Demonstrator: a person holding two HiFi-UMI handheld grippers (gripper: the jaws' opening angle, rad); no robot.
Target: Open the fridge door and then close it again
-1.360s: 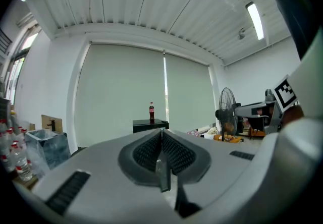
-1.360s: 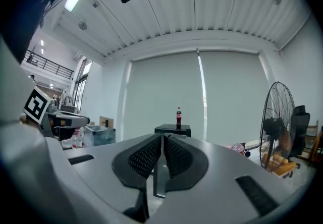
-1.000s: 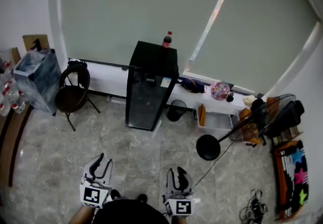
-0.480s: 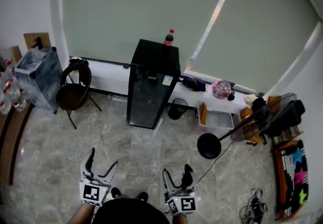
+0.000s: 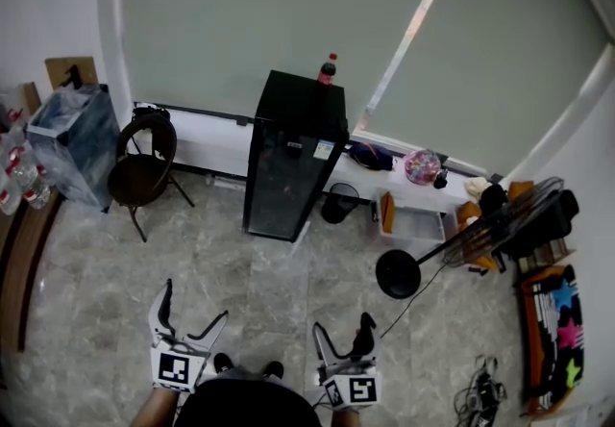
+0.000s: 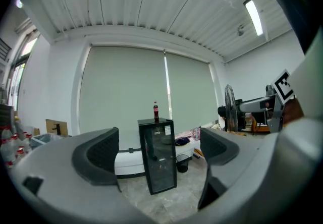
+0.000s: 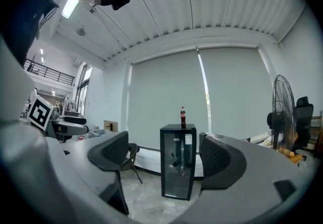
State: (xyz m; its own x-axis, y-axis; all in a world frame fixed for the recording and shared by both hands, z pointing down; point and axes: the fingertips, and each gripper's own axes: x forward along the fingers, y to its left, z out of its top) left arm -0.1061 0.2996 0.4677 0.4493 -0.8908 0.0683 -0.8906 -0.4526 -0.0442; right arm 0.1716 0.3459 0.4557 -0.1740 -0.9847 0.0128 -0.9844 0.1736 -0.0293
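Left tongs and right tongs have just been opening, now wide apart and empty; the fridge, door seemingly shut, stands well away

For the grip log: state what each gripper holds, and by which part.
Nothing is held. The left gripper and the right gripper have just been opening; jaws apart, empty.

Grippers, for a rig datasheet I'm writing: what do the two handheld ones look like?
The left gripper and right gripper match: pale grey bodies, each with two curved jaws lined with dark, finely textured pads. Each carries a white cube printed with black square markers at the end nearest the hand. No cables show on either.
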